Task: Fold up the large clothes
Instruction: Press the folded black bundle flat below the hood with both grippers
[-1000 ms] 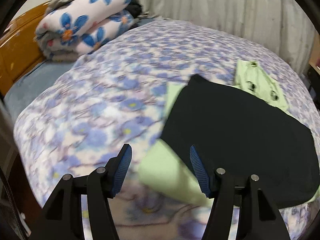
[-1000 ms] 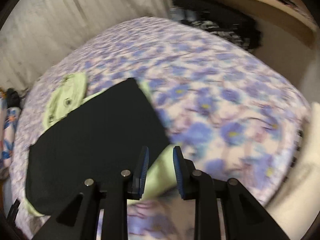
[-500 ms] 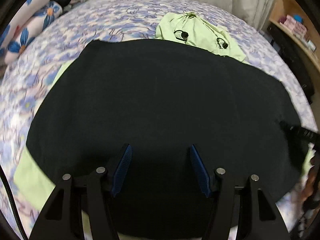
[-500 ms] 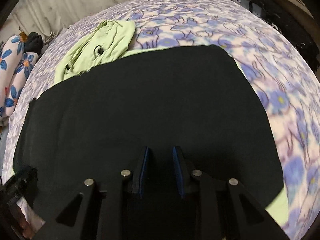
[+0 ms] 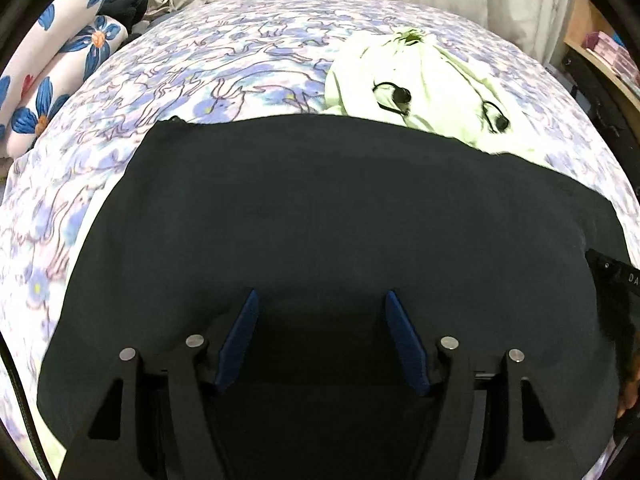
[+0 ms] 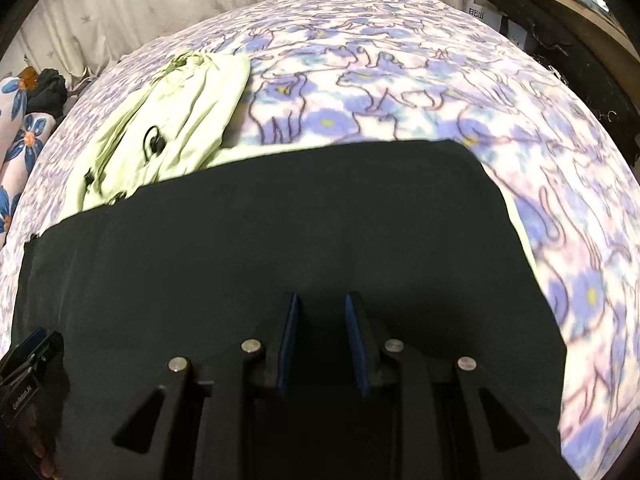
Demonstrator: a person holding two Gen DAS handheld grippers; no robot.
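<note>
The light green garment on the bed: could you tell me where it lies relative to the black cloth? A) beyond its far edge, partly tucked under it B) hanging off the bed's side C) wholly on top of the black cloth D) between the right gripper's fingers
A: the light green garment lies bunched on the floral bedspread past the far edge of the black cloth, which overlaps its near part.

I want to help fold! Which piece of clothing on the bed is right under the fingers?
The big black garment, spread flat on the bed. The light green garment lies bunched up farther back, partly tucked under the black one's far edge.
</note>
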